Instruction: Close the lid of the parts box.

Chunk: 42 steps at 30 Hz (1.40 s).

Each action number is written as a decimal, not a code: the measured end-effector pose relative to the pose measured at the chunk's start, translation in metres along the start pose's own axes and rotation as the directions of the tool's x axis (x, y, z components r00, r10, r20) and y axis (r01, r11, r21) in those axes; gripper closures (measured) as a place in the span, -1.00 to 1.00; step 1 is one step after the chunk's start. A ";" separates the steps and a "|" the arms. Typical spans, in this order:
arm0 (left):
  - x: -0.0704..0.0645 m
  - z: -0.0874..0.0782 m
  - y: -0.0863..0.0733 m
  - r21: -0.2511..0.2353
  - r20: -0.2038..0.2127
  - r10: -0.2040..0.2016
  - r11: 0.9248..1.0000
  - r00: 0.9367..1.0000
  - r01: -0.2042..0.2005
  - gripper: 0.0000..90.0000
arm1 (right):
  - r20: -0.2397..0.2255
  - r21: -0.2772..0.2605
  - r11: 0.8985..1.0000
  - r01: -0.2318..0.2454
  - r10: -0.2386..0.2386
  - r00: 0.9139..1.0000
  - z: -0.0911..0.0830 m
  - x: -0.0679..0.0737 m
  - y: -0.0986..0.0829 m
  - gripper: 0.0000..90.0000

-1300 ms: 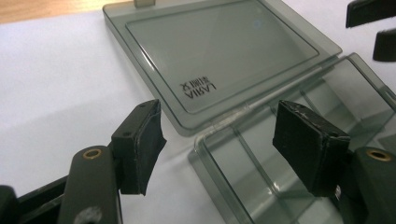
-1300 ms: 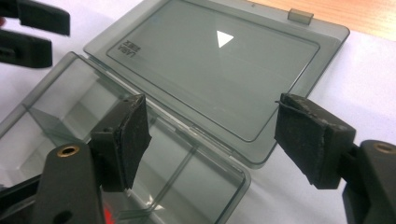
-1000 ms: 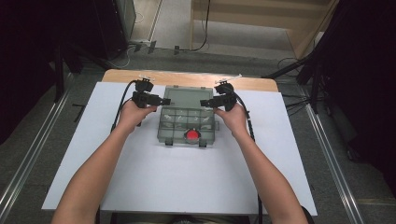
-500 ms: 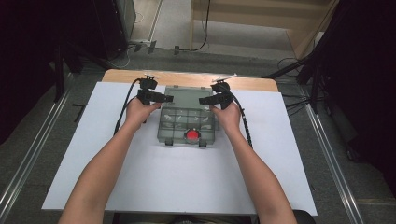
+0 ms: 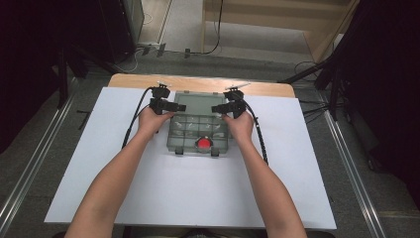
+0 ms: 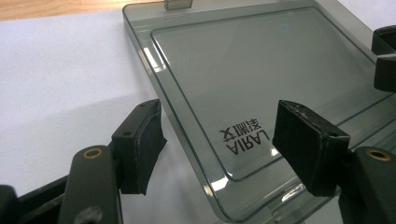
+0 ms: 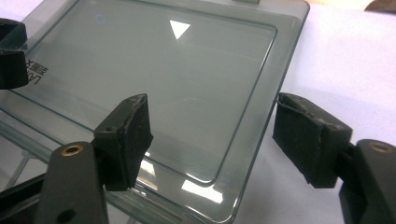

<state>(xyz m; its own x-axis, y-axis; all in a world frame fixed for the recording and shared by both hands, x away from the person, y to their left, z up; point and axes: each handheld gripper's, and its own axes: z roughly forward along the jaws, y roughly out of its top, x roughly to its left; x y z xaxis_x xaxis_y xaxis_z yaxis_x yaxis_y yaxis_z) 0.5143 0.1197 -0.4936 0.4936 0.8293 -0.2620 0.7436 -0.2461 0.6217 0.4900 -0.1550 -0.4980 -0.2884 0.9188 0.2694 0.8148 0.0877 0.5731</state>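
A smoky clear compartment box lies on the white sheet with its lid laid open toward the far side. A red piece sits in a front compartment. My left gripper is open at the lid's left edge; in the left gripper view its jaws straddle the lid's near corner without clamping it. My right gripper is open at the lid's right edge; the right gripper view shows its pads on either side of the lid's corner.
A white sheet covers most of the table, with a strip of bare wood along the far edge. Cables trail from both grippers across the sheet. Metal rails run on the floor at both sides of the table.
Both grippers have edged slightly inward toward the lid's side edges. The box and its lid have stayed where they were.
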 end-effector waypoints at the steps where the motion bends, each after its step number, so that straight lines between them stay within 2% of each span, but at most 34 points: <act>1: 0.000 0.001 0.000 -0.003 0.003 -0.004 1.000 1.000 0.004 -0.28 | -0.003 0.005 1.000 -0.005 0.005 1.000 0.001 -0.001 -0.001 -0.32; 4: 0.001 0.003 -0.001 0.001 0.007 -0.009 1.000 1.000 0.009 -0.28 | -0.014 0.001 1.000 -0.023 0.023 1.000 0.003 -0.003 -0.002 -0.31; 7: 0.002 0.004 -0.002 0.002 0.018 -0.036 0.999 0.999 0.036 -0.28 | -0.023 0.000 1.000 -0.031 0.031 0.999 0.004 -0.005 -0.003 -0.32; 11: 0.002 0.004 -0.002 -0.005 0.015 -0.034 0.999 0.999 0.034 -0.28 | -0.045 0.004 0.998 -0.058 0.058 0.997 0.005 -0.007 -0.004 -0.31; 19: 0.003 0.005 -0.002 -0.004 0.021 -0.043 0.999 0.999 0.043 -0.28 | -0.056 0.009 0.997 -0.075 0.076 0.996 0.005 -0.008 -0.005 -0.33; 26: 0.003 0.003 -0.001 0.019 0.040 -0.072 0.997 0.997 0.071 -0.28 | -0.076 0.022 0.996 -0.091 0.093 0.993 0.002 -0.007 -0.007 -0.32; 29: 0.001 0.002 0.000 0.035 0.045 -0.067 0.997 0.997 0.066 -0.28 | -0.084 0.029 0.996 -0.089 0.091 0.992 0.002 -0.006 -0.007 -0.32; 35: 0.005 0.002 -0.001 0.024 0.060 -0.082 0.996 0.995 0.081 -0.22 | -0.082 0.015 0.996 -0.093 0.094 0.992 0.003 -0.006 -0.007 -0.31; 42: 0.005 0.000 -0.001 -0.006 0.051 -0.056 0.998 0.997 0.057 -0.13 | -0.088 -0.007 0.996 -0.090 0.089 0.992 0.005 -0.009 -0.004 -0.27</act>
<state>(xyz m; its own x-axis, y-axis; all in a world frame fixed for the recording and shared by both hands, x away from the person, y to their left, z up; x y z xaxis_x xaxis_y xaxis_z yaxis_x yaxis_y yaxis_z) 0.5163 0.1239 -0.4952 0.4733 0.8151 -0.3342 0.7678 -0.1956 0.6102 0.4915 -0.1616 -0.5062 -0.2584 0.8854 0.3865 0.8336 0.0023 0.5523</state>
